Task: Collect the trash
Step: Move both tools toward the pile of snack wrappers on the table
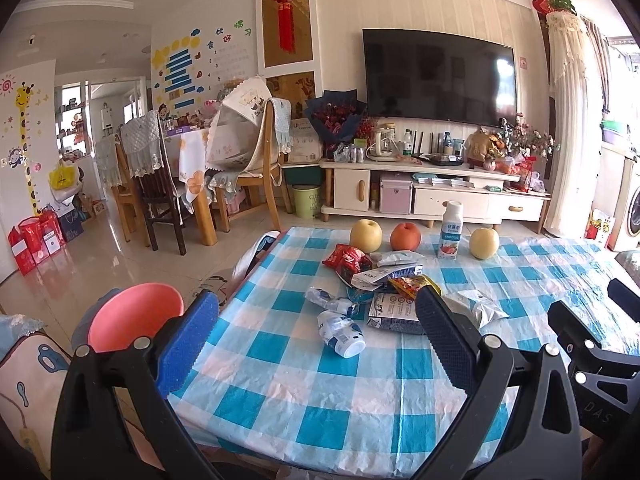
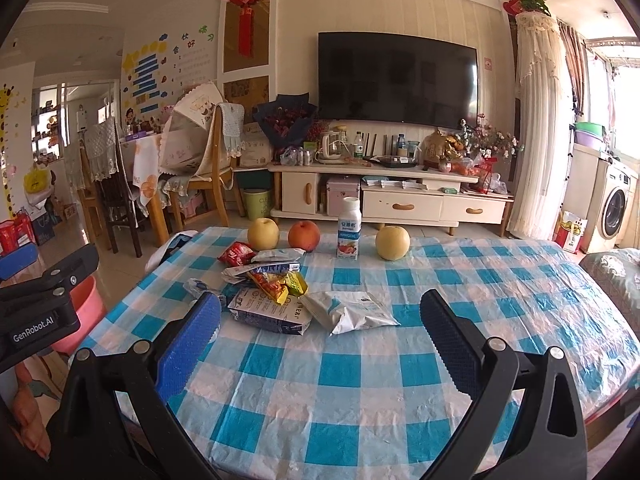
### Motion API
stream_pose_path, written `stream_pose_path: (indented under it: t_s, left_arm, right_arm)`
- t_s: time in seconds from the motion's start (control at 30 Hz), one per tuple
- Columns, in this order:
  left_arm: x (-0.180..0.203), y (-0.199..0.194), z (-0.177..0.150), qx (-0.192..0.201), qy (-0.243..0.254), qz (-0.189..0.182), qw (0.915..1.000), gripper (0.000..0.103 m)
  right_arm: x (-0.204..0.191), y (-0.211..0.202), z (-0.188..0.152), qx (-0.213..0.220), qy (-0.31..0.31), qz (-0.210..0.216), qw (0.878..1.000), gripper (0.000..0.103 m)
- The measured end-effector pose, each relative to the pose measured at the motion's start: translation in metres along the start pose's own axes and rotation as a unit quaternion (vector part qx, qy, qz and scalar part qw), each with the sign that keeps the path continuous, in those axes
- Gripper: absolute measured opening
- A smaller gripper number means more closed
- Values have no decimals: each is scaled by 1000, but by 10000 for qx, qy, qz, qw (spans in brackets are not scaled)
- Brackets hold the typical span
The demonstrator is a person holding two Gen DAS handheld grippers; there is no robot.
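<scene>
A pile of trash lies on the blue-checked table: a red wrapper, a yellow-red wrapper, a dark blue carton, a white pouch and two crumpled bottles. A pink bin stands left of the table. My left gripper is open and empty, above the near table edge. My right gripper is open and empty, short of the white pouch and the carton. The bin's edge shows in the right wrist view.
Two yellow pears, a peach and an upright yogurt bottle stand along the table's far edge. Beyond are a TV cabinet, dining chairs and a green floor bin. A washing machine is far right.
</scene>
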State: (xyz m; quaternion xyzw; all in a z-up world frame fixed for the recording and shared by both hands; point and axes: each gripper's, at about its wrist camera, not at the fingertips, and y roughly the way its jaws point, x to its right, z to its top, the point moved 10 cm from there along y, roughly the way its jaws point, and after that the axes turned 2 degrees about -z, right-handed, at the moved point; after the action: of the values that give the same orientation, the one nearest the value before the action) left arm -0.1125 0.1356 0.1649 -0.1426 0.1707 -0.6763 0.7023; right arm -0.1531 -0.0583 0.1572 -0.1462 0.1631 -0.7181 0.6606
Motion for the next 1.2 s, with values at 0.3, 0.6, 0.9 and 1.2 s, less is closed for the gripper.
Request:
stream_pose_path:
  t_s: [0.3,0.6,0.9,1.2]
  left_arm:
    - [4,11,-9,-110,-11,-73,9999,99]
    - [10,26,-21,-242,4,-83,9997,99]
    - [19,47,-39,-447,-7,-193,9988,99]
    - [27,69,-57,-654,17,-312,9974,99]
  right_arm:
    - [-1,12,-6,-74,-174,-186,9996,99]
    - [6,25,-14,-205,-181,-269,9993,99]
    - [18,39,-20,-365,-69,-332,9988,99]
    - [25,53,-24,-497,-36,-393,9980,99]
